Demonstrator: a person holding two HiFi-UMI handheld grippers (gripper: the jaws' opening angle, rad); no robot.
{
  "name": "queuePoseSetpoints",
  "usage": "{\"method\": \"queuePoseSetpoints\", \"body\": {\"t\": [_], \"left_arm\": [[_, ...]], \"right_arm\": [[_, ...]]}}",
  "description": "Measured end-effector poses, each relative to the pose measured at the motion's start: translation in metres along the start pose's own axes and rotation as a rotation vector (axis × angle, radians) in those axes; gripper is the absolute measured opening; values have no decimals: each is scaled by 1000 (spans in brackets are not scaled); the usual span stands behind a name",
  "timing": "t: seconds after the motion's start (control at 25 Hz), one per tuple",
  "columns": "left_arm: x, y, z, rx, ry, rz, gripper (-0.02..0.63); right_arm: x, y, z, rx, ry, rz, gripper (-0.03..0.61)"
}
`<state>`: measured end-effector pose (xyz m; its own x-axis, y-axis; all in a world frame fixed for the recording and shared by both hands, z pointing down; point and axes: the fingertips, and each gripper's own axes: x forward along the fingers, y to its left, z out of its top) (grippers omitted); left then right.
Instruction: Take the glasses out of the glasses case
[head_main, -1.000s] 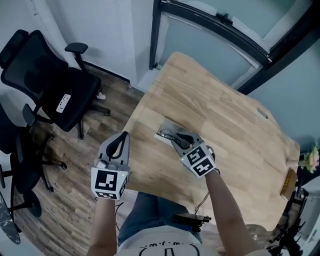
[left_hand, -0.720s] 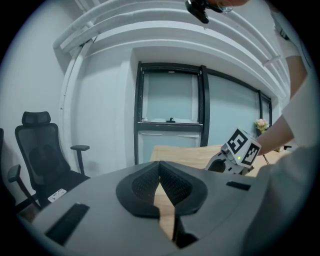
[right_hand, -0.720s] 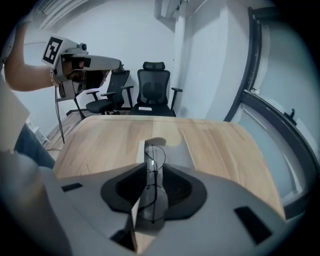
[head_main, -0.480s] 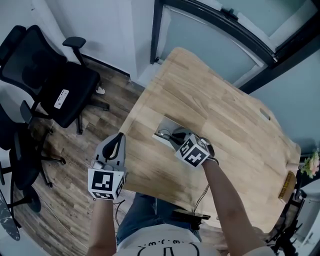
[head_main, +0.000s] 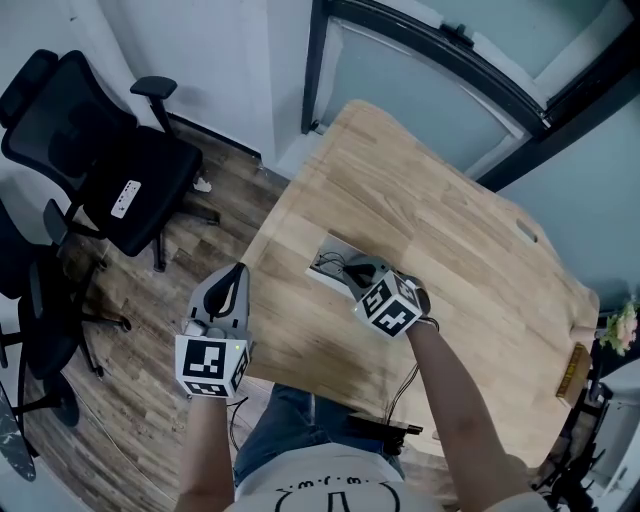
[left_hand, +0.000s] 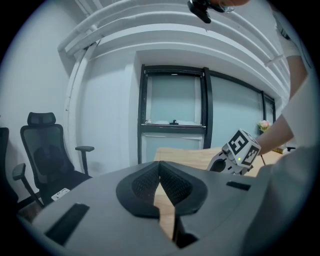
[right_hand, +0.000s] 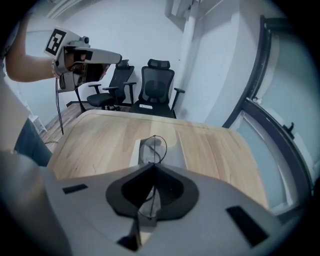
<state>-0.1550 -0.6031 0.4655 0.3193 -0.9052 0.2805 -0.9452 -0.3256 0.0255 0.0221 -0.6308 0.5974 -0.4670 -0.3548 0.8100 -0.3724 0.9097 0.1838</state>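
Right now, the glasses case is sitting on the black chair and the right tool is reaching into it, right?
Not quite. The glasses case lies on the wooden table, not the black chair, as the head view shows. The right tool does reach into it, its jaws closing with the glasses between them.

Wire-rimmed glasses (right_hand: 156, 149) upright in open case (right_hand: 135, 153)

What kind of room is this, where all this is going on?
Most likely an office or meeting room: black swivel office chairs, a large wooden table, and a dark-framed glass partition behind it.
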Motion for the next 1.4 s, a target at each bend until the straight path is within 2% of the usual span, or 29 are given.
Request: {"method": "queuePoseSetpoints", "body": {"t": [0.24,0.44,0.68,0.88,1.0,1.16,1.4], "left_arm": [[-14,-2,15,5,-47,-8,17],[-27,-8,25,23,-93,-36,17],[-50,-18,49,53,-165,-48,17],[-65,-18,73,64,-236,-34,17],[-75,-24,87,76,-269,-33,17],[-89,-39,104,99,-308,-40,17],[-118,-59,128,165,-339,-22,17]], "right_arm": [[-24,-2,21,-3,-34,-54,15],[-59,1,39,-28,-62,-151,15],[-130,0,73,70,-235,-304,15],[-179,5,89,134,-353,-376,15],[-211,11,94,184,-433,-425,15],[-262,22,95,306,-569,-509,15],[-331,45,90,369,-696,-614,15]]}}
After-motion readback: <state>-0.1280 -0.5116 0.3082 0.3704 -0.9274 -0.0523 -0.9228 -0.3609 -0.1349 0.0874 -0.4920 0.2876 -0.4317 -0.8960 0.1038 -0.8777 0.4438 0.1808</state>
